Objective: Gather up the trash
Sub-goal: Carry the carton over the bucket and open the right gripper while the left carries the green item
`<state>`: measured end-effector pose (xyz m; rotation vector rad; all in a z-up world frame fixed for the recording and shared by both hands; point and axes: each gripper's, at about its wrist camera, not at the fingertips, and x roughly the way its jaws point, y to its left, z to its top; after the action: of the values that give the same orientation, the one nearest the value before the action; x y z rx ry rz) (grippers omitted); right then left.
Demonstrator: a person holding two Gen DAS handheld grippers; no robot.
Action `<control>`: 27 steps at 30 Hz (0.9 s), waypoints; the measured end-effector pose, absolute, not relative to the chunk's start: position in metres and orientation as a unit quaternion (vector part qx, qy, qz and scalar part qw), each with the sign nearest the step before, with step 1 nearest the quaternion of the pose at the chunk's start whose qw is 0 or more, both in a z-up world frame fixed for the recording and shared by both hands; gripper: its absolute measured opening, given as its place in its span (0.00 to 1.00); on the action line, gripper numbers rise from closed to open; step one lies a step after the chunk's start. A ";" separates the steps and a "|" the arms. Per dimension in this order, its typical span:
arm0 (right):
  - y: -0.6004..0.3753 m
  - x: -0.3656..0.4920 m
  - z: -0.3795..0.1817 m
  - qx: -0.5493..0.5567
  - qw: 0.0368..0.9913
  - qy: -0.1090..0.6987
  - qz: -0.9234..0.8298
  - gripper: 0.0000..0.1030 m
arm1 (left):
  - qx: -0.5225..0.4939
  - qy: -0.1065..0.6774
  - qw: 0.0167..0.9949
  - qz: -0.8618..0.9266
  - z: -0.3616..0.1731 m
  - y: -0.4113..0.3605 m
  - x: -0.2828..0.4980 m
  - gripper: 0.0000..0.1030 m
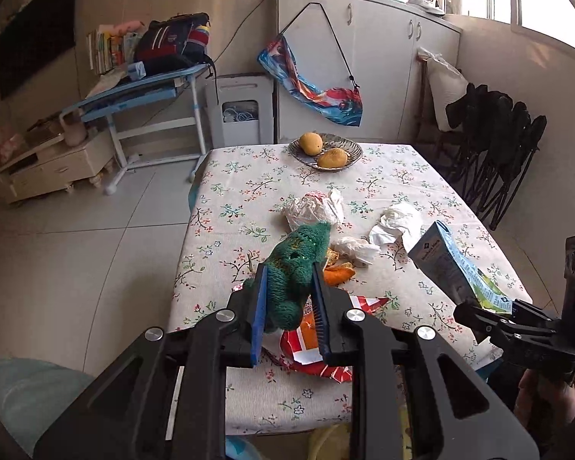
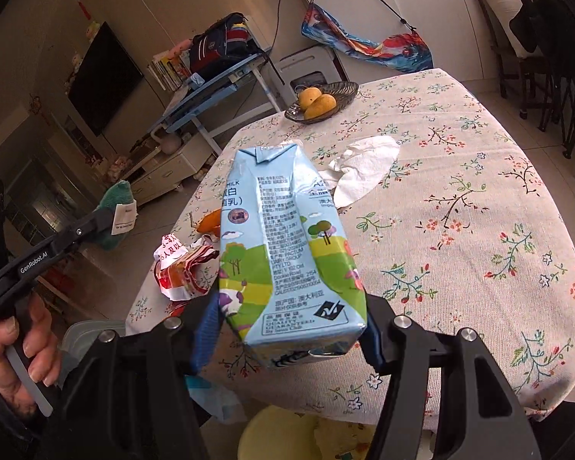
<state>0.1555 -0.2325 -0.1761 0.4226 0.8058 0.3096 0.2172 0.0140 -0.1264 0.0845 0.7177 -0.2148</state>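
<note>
My left gripper [image 1: 289,272] is shut on a green knitted cloth [image 1: 299,257], held above the near part of the floral-cloth table [image 1: 249,191]. My right gripper [image 2: 291,306] is shut on a light-blue milk carton [image 2: 283,237], raised over the table's near edge; the carton [image 1: 448,264] also shows in the left wrist view. On the table lie a red-and-white wrapper [image 1: 326,345], orange peel [image 1: 337,272], a crumpled plastic bag [image 1: 314,209] and white tissue [image 1: 398,222]. In the right wrist view the left gripper [image 2: 107,216] holds the cloth [image 2: 115,199] off the table's left side.
A dish [image 1: 358,153] with two mangoes sits at the table's far end. Black folding chairs [image 1: 494,153] lean at the right. A yellow bin [image 2: 280,437] stands below the near table edge. A blue desk [image 1: 142,92] and a low cabinet [image 1: 46,168] are at the left.
</note>
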 end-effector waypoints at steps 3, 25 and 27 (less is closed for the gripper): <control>-0.233 0.145 -0.171 0.207 0.887 0.382 0.155 0.57 | 0.048 0.341 0.933 -0.106 -0.118 0.008 0.200 0.21; -0.223 0.070 -0.156 0.193 0.885 0.377 0.192 0.57 | 0.050 0.318 0.939 -0.118 -0.092 -0.013 0.110 0.21; -0.219 0.064 -0.159 0.189 0.881 0.386 0.198 0.57 | 0.049 0.319 0.939 -0.119 -0.093 -0.013 0.104 0.21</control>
<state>0.0640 -0.2190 -0.1591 0.3936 0.8038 0.4121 0.1037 -0.0128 -0.0925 0.1006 0.6504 -0.2431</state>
